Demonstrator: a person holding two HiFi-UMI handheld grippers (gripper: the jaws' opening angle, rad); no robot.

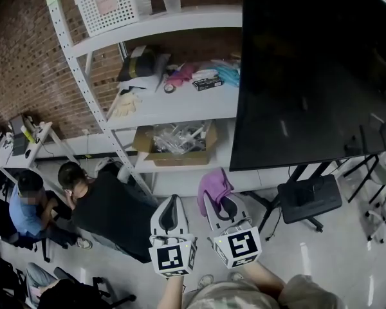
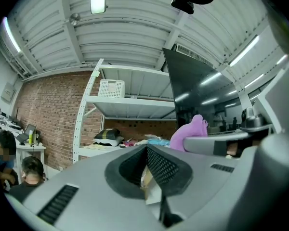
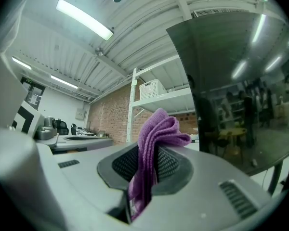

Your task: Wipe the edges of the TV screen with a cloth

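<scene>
A big black TV screen [image 1: 315, 69] on a wheeled stand fills the upper right of the head view; it also shows as a dark panel, the TV screen [image 3: 241, 85] at right in the right gripper view and the TV screen [image 2: 195, 88] in the left gripper view. My right gripper [image 1: 220, 201] is shut on a purple cloth [image 1: 213, 187], which sticks out between the jaws, the cloth [image 3: 151, 153]. It hangs below and left of the screen's lower left corner. My left gripper [image 1: 170, 209] sits beside it, shut with nothing in it.
A white shelf rack [image 1: 174, 105] stands left of the TV, holding a white basket [image 1: 112, 2], clutter and a cardboard box [image 1: 177, 143]. The black TV stand base [image 1: 309, 198] is on the floor at right. People [image 1: 83, 198] sit at lower left by a desk.
</scene>
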